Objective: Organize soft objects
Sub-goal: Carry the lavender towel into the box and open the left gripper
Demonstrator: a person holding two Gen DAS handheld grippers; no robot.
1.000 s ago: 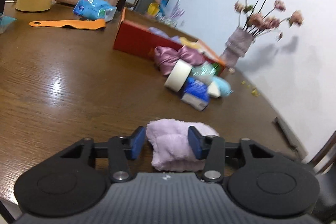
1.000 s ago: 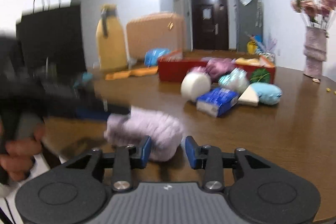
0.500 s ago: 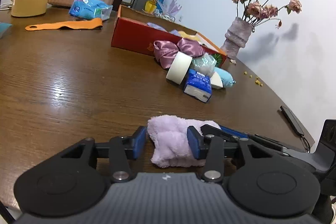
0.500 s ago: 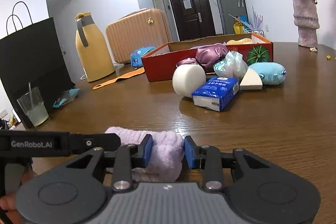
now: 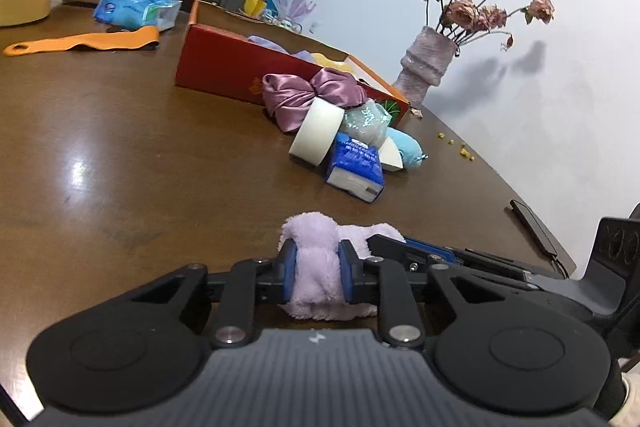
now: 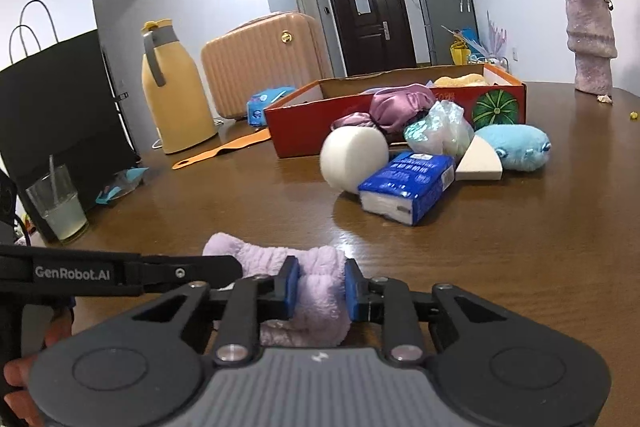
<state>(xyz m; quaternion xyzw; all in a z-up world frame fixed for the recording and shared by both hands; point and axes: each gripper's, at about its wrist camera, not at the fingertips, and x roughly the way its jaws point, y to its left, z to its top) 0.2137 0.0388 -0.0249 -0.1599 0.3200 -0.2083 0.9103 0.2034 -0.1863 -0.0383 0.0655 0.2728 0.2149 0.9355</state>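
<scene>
Left wrist: my left gripper point(image 5: 318, 269) just closed, pinching lilac towel point(image 5: 316, 267) on table point(image 5: 120, 155); long axis runs 9–3.
Right wrist: right gripper point(image 6: 322, 287) closing on towel's other end; red box point(image 6: 320, 115) at 12.

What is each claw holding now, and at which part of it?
Both hold the lilac fluffy cloth: the left claw pinches one end, the right claw the other. Both have just been closing.

Towel point(image 5: 316, 267): fluffy lilac cloth, squashing between pads.
Table point(image 5: 120, 155): glossy dark wood, reflecting light.
Grippers point(image 6: 322, 287): matt black plastic, metal pins.
Box point(image 6: 316, 115): red card.
Bow point(image 5: 308, 95): shining satin.
Tissues point(image 6: 408, 185): glossy blue wrapper.
Vase point(image 6: 590, 43): rough, sparkling.
</scene>
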